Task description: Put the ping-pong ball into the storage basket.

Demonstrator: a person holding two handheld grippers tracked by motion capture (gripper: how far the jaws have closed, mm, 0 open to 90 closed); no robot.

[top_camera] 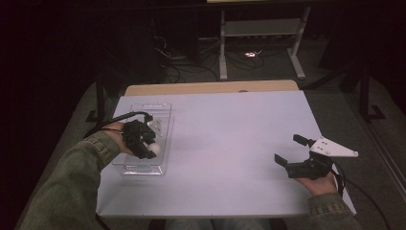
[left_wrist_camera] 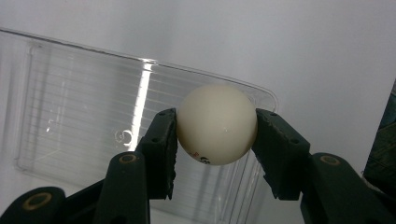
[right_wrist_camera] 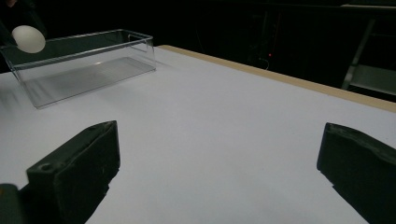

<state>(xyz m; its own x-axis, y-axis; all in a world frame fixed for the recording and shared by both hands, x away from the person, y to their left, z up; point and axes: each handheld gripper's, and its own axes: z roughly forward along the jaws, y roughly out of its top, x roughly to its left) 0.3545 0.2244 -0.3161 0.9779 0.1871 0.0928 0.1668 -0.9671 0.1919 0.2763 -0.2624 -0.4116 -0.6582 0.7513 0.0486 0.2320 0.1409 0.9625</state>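
A: The left gripper (left_wrist_camera: 215,128) has its jaws closed on the white ball (left_wrist_camera: 217,124), one pad on each side at about the ball's widest line. What could go wrong from there?

B: The ball is smooth, round and probably light, so the grip rests on two small contact patches. If the person tilts the hand or loosens the squeeze unevenly, the ball could squirt out forward of the jaws, away from the hand. It looks to hang above the near end of the clear plastic bin (top_camera: 160,117), so a slip sideways might send it over the wall and onto the tabletop (top_camera: 230,143), where it would likely bounce and roll.

A: And a clean release?

B: Even then, a hard floor in the bin could bounce it back out if it drops from high up. Lowering the jaws first would reduce that risk.

A: Where does the ball sit within the jaws?

B: Between the tips, centred in the gap, with most of its upper half standing clear beyond the pads. The bin's floor lies past it, under and ahead of the jaws.

A: The right gripper (top_camera: 292,152)?

B: Its jaws stand wide apart with nothing between them, over bare tabletop, well apart from ball and bin.
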